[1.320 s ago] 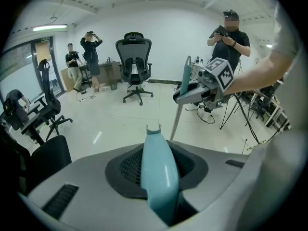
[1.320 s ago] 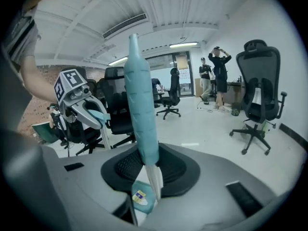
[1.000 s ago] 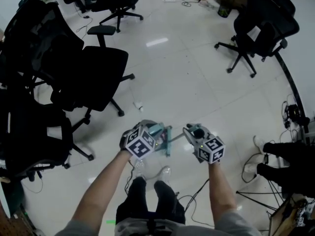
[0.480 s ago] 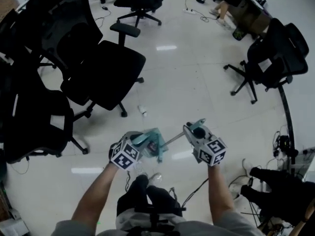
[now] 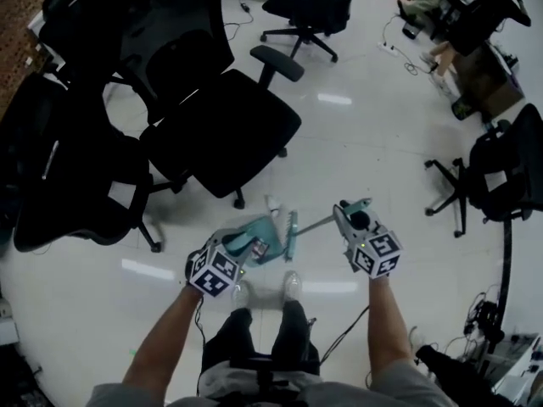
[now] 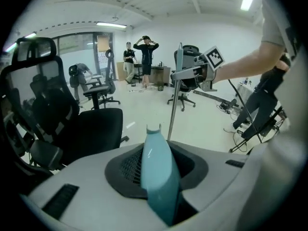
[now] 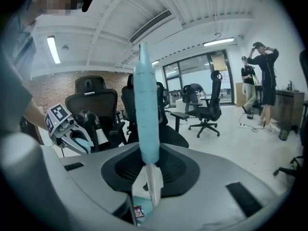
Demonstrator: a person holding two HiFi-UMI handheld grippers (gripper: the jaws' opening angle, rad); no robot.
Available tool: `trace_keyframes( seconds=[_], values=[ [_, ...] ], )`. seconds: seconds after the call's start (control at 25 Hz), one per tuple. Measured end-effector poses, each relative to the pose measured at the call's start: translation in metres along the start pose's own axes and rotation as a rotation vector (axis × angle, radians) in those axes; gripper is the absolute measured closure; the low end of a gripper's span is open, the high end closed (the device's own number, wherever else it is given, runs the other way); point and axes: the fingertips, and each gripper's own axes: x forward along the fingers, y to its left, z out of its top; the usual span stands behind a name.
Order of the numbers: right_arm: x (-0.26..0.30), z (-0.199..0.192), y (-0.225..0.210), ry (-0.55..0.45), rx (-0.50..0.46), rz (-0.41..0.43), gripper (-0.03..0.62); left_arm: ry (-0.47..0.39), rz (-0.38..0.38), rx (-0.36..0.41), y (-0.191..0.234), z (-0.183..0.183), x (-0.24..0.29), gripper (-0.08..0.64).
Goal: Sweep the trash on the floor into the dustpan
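Observation:
In the head view my left gripper (image 5: 240, 247) is shut on the handle of a teal dustpan (image 5: 260, 232), held low in front of my feet. My right gripper (image 5: 350, 212) is shut on the teal grip of a broom (image 5: 315, 225); its metal shaft slants down-left to the brush head beside the pan. A small white piece of trash (image 5: 272, 203) lies on the floor just beyond the pan, near a chair's base. The left gripper view shows the teal dustpan handle (image 6: 157, 170) between the jaws. The right gripper view shows the broom grip (image 7: 146, 109) rising from the jaws and a coloured wrapper (image 7: 138, 211) in the pan below.
Black office chairs (image 5: 222, 125) crowd the left and far side, one base close to the trash. Another chair (image 5: 496, 172) stands at the right, with cables (image 5: 479, 316) on the floor behind it. My shoes (image 5: 291, 285) are just behind the pan. People stand far off (image 6: 146, 59).
Both grippers have travelled across the floor with dustpan and broom still held. The pan now sits close to the white trash, and the black chairs are nearer.

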Motion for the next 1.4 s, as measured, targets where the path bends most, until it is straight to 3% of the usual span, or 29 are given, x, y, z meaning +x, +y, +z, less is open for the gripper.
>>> trace_keyframes(
  seconds=[0.24, 0.48, 0.72, 0.92, 1.12, 1.4],
  values=[
    [0.071, 0.000, -0.043, 0.019, -0.082, 0.100, 0.511, 0.048, 0.130, -0.070, 0.025, 0.009, 0.019, 0.454],
    [0.113, -0.015, -0.045, 0.038, -0.115, 0.218, 0.506, 0.072, 0.192, -0.138, 0.035, 0.013, 0.040, 0.454],
    [0.122, -0.039, -0.005, 0.064, -0.037, 0.407, 0.503, 0.080, 0.188, -0.153, 0.041, 0.021, 0.049, 0.454],
    [0.106, -0.037, 0.060, 0.066, -0.004, 0.559, 0.505, 0.079, 0.187, -0.162, 0.041, 0.014, 0.046, 0.453],
    [0.086, -0.020, 0.089, 0.054, -0.082, 0.561, 0.505, 0.081, 0.188, -0.174, 0.035, 0.005, 0.040, 0.451],
    [0.064, 0.009, 0.113, -0.008, -0.092, 0.443, 0.506, 0.021, 0.172, -0.207, 0.023, -0.017, 0.015, 0.449]
  ],
)
